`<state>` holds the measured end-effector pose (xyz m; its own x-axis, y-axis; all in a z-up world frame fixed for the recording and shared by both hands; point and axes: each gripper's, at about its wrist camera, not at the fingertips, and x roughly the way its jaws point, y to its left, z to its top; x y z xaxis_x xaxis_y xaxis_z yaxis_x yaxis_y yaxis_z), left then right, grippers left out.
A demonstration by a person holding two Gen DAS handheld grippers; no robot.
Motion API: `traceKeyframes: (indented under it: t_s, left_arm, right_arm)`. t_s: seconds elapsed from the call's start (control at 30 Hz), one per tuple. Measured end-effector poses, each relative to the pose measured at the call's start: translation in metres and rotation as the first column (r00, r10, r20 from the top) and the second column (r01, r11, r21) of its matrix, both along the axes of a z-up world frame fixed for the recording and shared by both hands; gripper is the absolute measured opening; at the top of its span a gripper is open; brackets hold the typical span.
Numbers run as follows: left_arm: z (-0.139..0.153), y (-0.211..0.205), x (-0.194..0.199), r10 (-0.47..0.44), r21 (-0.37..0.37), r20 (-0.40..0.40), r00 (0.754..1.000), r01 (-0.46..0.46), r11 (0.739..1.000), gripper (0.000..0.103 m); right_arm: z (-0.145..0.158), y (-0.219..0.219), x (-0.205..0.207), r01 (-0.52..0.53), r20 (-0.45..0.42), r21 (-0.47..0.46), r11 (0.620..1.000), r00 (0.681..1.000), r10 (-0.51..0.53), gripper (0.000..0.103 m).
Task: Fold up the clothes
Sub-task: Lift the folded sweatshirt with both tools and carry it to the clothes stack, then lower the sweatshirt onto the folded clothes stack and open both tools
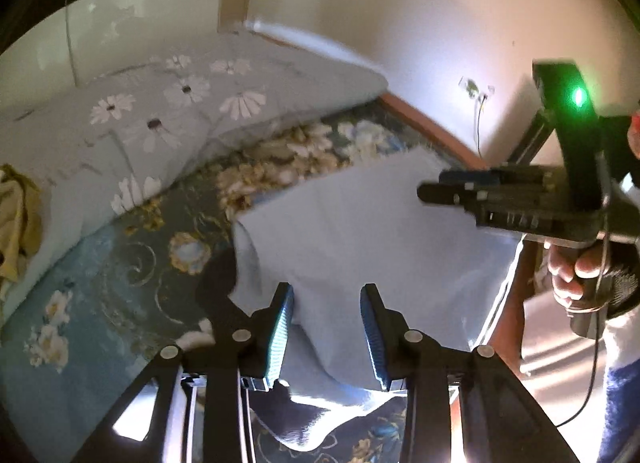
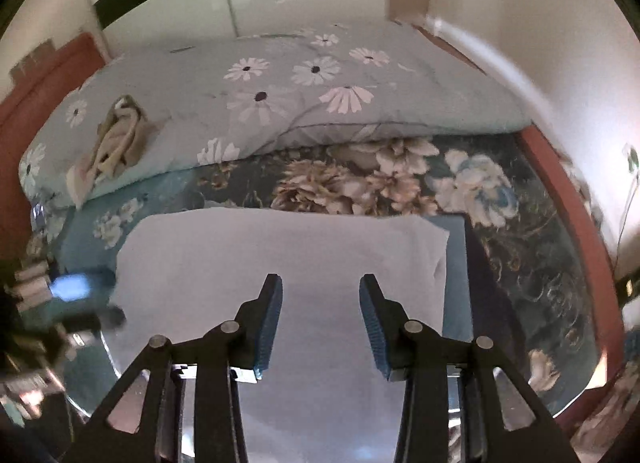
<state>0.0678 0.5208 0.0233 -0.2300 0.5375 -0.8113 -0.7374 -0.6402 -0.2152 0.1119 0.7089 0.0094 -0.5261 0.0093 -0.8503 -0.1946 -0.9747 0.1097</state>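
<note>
While both views pointed down at the bed [image 2: 532,275], 1 crumpled yellowish cloth [image 2: 118,139] lay farthest left on 1 pale daisy-print duvet [image 2: 280,103] bunched along the far side. Nearer, 1 light blue garment [image 2: 280,259] lay partly folded on the dark floral bedspread, its right edge doubled over. The left hand-held gripper [image 1: 327,295] hung just over the garment's near left part, its 2 blue-padded fingers [image 1: 282,327] parted with cloth showing between them, not pinched. The right hand-held gripper [image 2: 320,283] stood likewise parted above the garment's middle, gripping nothing. In the left view it appeared side-on, held by 1 hand [image 1: 576,275]. Motion blur smeared the garment's far edge, and the frame cut off its near hem. Dark clutter at the right view's left edge was unreadable.
</note>
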Motion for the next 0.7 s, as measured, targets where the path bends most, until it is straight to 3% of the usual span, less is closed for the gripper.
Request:
traceKeyframes:
  t_s: [0.23, 0.53, 0.7]
  left_arm:
    - [-0.025, 0.011, 0.003, 0.007, -0.066, 0.035, 0.999, -0.005, 0.998, 0.041]
    - [-0.002, -0.015, 0.012, 0.021, 0.025, 0.028, 0.999, -0.022, 0.999, 0.042]
    - [0.002, -0.038, 0.023, 0.061, 0.062, 0.005, 0.998, -0.061, 0.996, 0.054]
  right_arm:
    - [-0.021, 0.004, -0.002, 0.033, 0.026, -0.035, 0.999, 0.999, -0.032, 0.042]
    - [-0.003, -0.004, 0.024, 0.066, -0.042, -0.019, 0.998, 0.997, -0.067, 0.042]
    - [0.001, -0.017, 0.059, 0.129, -0.088, -0.025, 0.991, 0.987, -0.131, 0.042]
